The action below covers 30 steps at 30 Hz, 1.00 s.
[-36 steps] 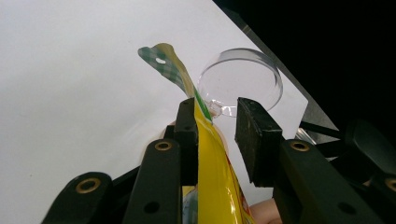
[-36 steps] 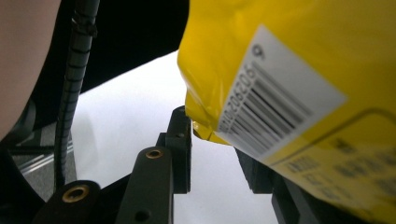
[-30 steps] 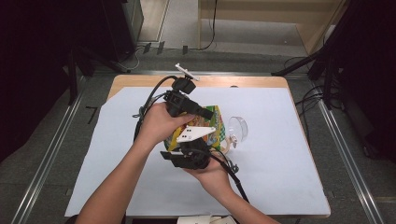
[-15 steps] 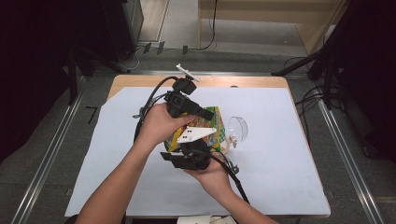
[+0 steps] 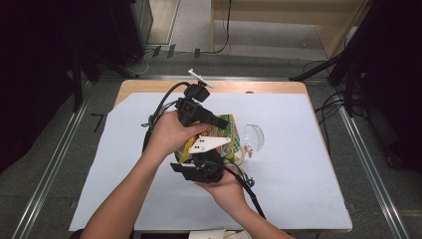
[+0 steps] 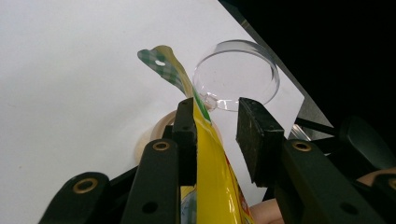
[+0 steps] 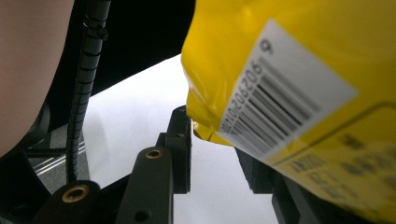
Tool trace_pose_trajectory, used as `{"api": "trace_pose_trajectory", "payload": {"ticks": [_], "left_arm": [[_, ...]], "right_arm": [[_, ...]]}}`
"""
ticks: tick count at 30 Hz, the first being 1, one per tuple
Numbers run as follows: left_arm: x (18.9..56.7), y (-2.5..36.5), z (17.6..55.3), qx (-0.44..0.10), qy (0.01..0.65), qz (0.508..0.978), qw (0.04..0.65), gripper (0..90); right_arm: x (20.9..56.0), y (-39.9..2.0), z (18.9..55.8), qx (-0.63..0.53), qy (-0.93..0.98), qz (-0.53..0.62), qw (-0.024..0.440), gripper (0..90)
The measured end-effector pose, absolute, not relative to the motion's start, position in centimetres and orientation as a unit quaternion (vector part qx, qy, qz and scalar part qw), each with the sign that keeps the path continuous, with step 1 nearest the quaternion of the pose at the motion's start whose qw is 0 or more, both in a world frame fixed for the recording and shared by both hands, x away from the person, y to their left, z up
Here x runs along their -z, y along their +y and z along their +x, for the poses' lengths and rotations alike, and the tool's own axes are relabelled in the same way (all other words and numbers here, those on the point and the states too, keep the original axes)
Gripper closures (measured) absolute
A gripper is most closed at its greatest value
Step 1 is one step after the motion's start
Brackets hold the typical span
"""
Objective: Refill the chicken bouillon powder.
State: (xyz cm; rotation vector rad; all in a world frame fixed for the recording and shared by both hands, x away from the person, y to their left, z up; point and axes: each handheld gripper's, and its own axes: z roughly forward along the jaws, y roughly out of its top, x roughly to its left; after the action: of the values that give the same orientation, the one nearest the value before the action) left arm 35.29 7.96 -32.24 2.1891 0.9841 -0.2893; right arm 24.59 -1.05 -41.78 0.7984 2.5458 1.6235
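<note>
Snack bag [image 5: 225, 133], yellow with a green checked top edge, hung above the white-covered bench [image 5: 298, 164], held between both hands near the middle. The left tool [image 6: 215, 133] stood spread: the bag's top seam lay against one pad while the other pad stood clear of it. The right tool [image 7: 217, 154] had the bag's lower corner, beside the barcode, between its pads; whether they pinched it I cannot tell. A clear plastic cup [image 5: 253, 135] lay on its side just beyond the bag.
</note>
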Motion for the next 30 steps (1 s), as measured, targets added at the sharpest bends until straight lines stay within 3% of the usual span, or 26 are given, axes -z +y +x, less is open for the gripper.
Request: {"api": "trace_pose_trajectory", "payload": {"ticks": [30], "left_arm": [[31.97, 8.08, 35.14, 0.105, 0.383, 0.847, 0.353, 69.2]], "right_arm": [[41.66, -0.91, 24.63, -0.522, 0.814, 0.254, 0.008, 68.9]]}}
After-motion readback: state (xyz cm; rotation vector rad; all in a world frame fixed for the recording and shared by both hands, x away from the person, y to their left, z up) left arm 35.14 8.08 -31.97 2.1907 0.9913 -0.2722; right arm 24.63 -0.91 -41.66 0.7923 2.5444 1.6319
